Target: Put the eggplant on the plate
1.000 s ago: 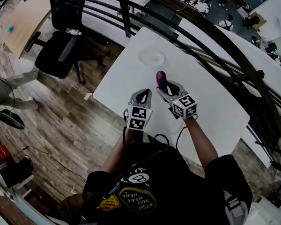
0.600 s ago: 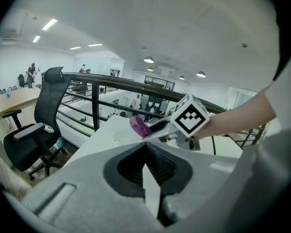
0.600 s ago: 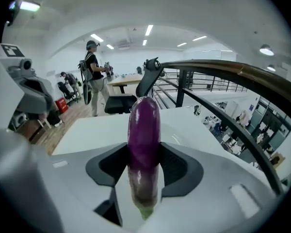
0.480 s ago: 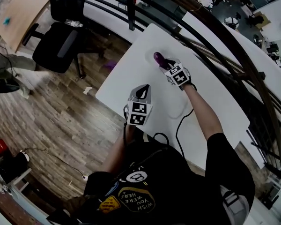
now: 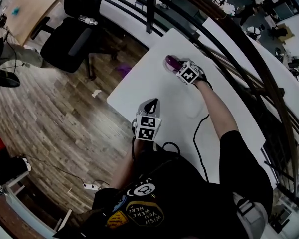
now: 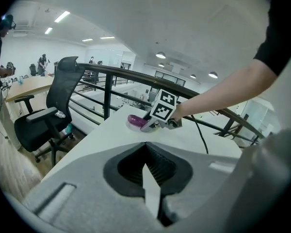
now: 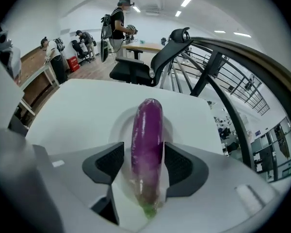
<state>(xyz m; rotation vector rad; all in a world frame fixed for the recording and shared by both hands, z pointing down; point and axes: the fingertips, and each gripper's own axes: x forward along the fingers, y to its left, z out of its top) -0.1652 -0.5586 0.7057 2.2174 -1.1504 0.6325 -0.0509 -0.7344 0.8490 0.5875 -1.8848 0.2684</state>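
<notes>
Moved: since a sec ago your R tongs (image 5: 177, 67) swung out from near your body to the table's (image 5: 139, 88) far end, eggplant (image 7: 147, 149) along; jaws have just been opening.
Count: 1 eggplant, 1 plate (image 7: 117, 125), 2 tongs, 1 table, 1 black chair (image 5: 72, 39).
Eggplant look: long, glossy purple, paler twd the green stem end, which sits deep btwn the jaws.
Eggplant place: btwn R jaws, tip past them, over the plate.
R tongs: jaws apart, not clamping.
L tongs (image 5: 150, 106): jaws together, empty, well back from R tongs.
</notes>
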